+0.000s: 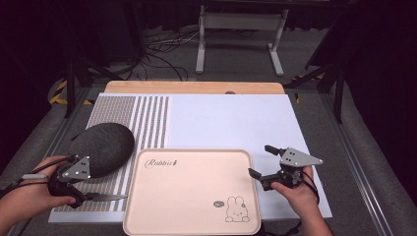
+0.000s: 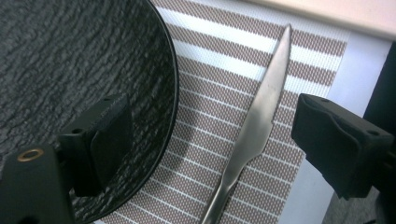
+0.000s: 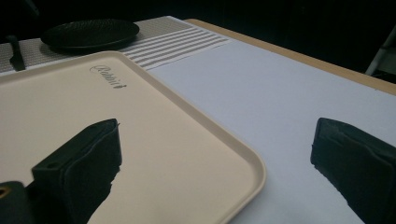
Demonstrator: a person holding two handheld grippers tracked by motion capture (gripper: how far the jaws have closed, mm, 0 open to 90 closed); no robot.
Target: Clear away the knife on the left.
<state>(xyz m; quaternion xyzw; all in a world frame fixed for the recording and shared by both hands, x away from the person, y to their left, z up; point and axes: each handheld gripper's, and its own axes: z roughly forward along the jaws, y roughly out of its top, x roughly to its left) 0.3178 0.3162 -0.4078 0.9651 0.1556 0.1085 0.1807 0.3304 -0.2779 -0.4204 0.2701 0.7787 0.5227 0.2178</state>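
Observation:
A steel table knife (image 1: 107,197) (image 2: 259,121) lies on the striped placemat (image 1: 147,118) (image 2: 210,79), just right of a dark textured plate (image 1: 103,147) (image 2: 70,70) (image 3: 88,30). My left gripper (image 1: 81,195) (image 2: 215,116) hovers over the knife with its jaws wide; the blade runs between them and touches neither pad. One jaw hangs over the plate's rim. My right gripper (image 1: 263,161) (image 3: 217,135) stands open at the right rim of the beige rabbit tray (image 1: 192,191) (image 3: 70,102), one jaw over the tray and the other over the white sheet (image 1: 231,123) (image 3: 280,93).
The tray lies at the near edge of the table, between my two hands. A wooden table edge (image 1: 196,87) runs along the far side. Beyond it are cables and a white stand (image 1: 241,34) on the floor.

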